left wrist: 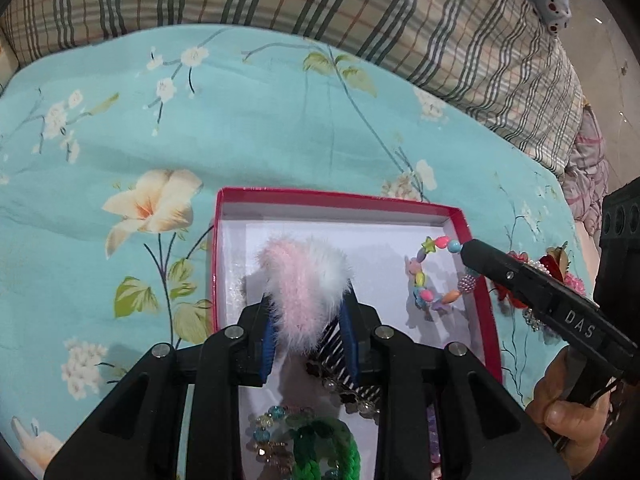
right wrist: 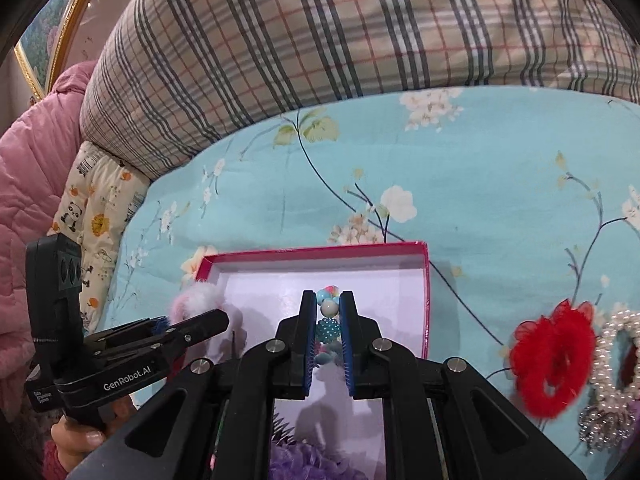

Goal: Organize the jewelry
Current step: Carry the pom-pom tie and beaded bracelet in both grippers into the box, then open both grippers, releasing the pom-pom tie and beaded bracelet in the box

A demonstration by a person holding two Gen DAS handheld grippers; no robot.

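Note:
A red box with a white inside (left wrist: 474,240) (right wrist: 426,280) lies on the bed. My left gripper (left wrist: 308,316) is shut on a pink and white fluffy hair tie (left wrist: 304,280) and holds it over the box; the tie also shows in the right wrist view (right wrist: 196,300). My right gripper (right wrist: 328,312) is shut on a colourful bead bracelet (left wrist: 430,276) (right wrist: 328,308), which hangs over the box's right side. A green braided band (left wrist: 324,452), a beaded bracelet (left wrist: 264,428), a flower chain (left wrist: 352,392) and a purple piece (right wrist: 304,460) lie in the box.
A red fluffy hair tie (right wrist: 552,364), a pearl hair tie (right wrist: 616,352) and a sparkly piece (right wrist: 600,428) lie on the blue floral sheet (left wrist: 280,128) right of the box. A plaid pillow (right wrist: 320,40) lies behind. A pink jacket (right wrist: 32,160) is at the left.

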